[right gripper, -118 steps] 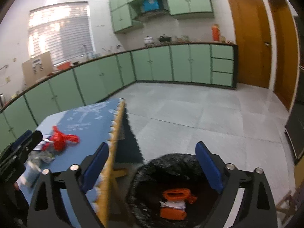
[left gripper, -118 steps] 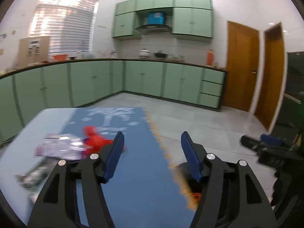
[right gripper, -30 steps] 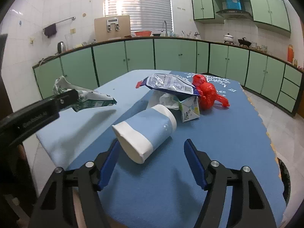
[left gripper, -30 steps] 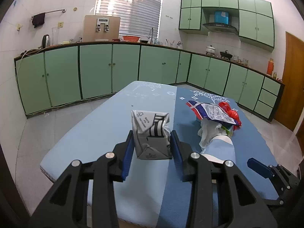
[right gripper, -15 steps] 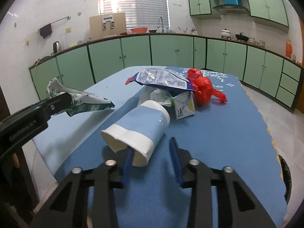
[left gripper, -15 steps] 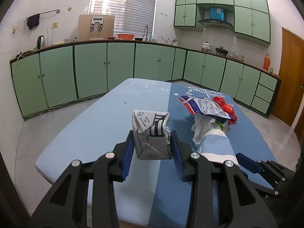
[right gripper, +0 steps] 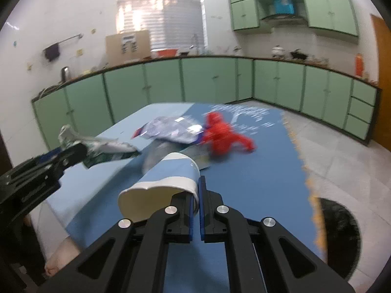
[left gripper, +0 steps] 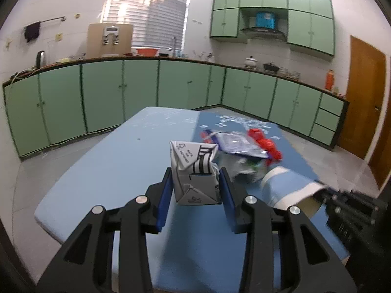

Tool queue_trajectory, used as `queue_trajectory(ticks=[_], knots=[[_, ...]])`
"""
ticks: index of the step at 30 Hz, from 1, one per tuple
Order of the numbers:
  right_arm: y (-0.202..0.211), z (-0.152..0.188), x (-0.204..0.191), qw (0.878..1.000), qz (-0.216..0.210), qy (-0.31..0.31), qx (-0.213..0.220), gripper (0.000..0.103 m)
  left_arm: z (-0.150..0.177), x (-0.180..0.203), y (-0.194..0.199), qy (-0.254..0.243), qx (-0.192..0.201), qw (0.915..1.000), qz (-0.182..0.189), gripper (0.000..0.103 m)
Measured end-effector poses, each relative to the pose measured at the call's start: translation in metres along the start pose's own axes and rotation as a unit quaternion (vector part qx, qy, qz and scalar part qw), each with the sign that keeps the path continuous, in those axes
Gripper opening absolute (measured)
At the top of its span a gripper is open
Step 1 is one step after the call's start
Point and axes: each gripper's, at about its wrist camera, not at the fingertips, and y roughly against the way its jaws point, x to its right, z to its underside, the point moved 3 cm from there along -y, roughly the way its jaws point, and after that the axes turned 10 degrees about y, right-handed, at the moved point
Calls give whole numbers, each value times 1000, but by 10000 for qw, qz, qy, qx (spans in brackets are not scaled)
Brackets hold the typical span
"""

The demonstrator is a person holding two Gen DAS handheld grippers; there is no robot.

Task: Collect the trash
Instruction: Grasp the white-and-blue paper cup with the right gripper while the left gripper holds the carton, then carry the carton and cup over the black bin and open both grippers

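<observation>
Left wrist view shows the left gripper (left gripper: pixel 195 190) closed on a crushed carton (left gripper: pixel 194 173), which stands upright between the two blue pads and is lifted above the table (left gripper: pixel 122 161). Just to the right of the carton lies a heap of trash on the darker blue part of the table: a foil wrapper (left gripper: pixel 237 144), a red bag (left gripper: pixel 265 144) behind it, and some crumpled white paper (left gripper: pixel 240 167) under the wrapper. A paper cup (left gripper: pixel 288 190) with a blue body and white rim is at the right, and its rim is pinched by the right gripper (left gripper: pixel 325 195), which enters from the right edge as a dark blurred shape. Right wrist view shows the right gripper (right gripper: pixel 195 200) nearly closed, with the pads holding the rim wall of the cup (right gripper: pixel 166 178); the cup is tilted, its open mouth toward the camera and its base toward the heap. Beyond it are the wrapper (right gripper: pixel 171 128) and the red bag (right gripper: pixel 222 134), both blurred. At the left the left gripper (right gripper: pixel 73 153) holds the carton (right gripper: pixel 102 150), seen here from the side. A black bin (right gripper: pixel 339 236) stands on the floor just beside the right edge of the table (right gripper: pixel 264 175).
</observation>
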Motion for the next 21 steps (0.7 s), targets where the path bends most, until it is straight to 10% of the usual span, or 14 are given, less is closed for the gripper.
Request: queue_trajectory(ticks=[21], knots=[[71, 45, 203, 9724, 2058, -1103, -19, 4, 37, 191, 11, -732, -190, 9782, 1935, 36]])
